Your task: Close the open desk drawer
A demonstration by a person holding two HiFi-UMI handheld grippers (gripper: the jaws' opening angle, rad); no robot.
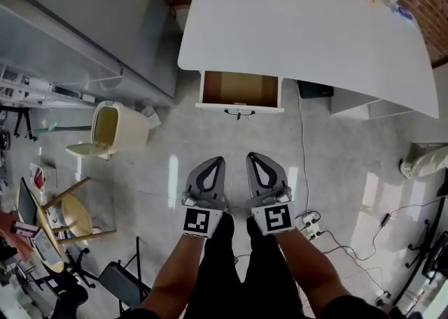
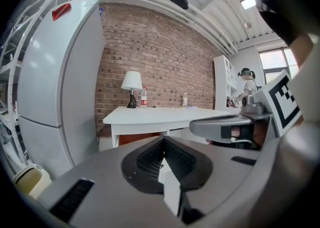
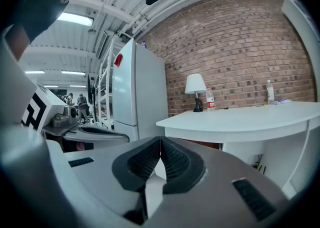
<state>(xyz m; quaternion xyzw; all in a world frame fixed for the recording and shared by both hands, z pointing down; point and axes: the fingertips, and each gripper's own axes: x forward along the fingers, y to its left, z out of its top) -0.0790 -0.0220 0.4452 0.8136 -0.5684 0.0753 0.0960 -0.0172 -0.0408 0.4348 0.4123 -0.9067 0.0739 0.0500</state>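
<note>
- Both forearms reach forward from the bottom centre of the head view, side by side and nearly parallel, over the grey floor.
- The left tool points up the frame toward the desk. Its jaws are pressed together at the tips with nothing between them, and the left gripper view shows the ribbed pads meeting in a line.
- The right tool lies just beside it, not touching it. Its jaws are likewise closed on nothing, as the right gripper view confirms.
- The drawer sits in the upper centre of the head view, pulled out from under the white tabletop. Its brown inner bottom is in plain sight, and its dark handle faces the tools. Both tools are well apart from it.
- A cream bin stands at centre left on the floor, near the grey fridge, with its lid hanging open and its pale inner wall showing.
- On the far edge of the tabletop stand a lamp and a bottle, close together.
- A power strip lies on the floor to the right of the right tool.
</note>
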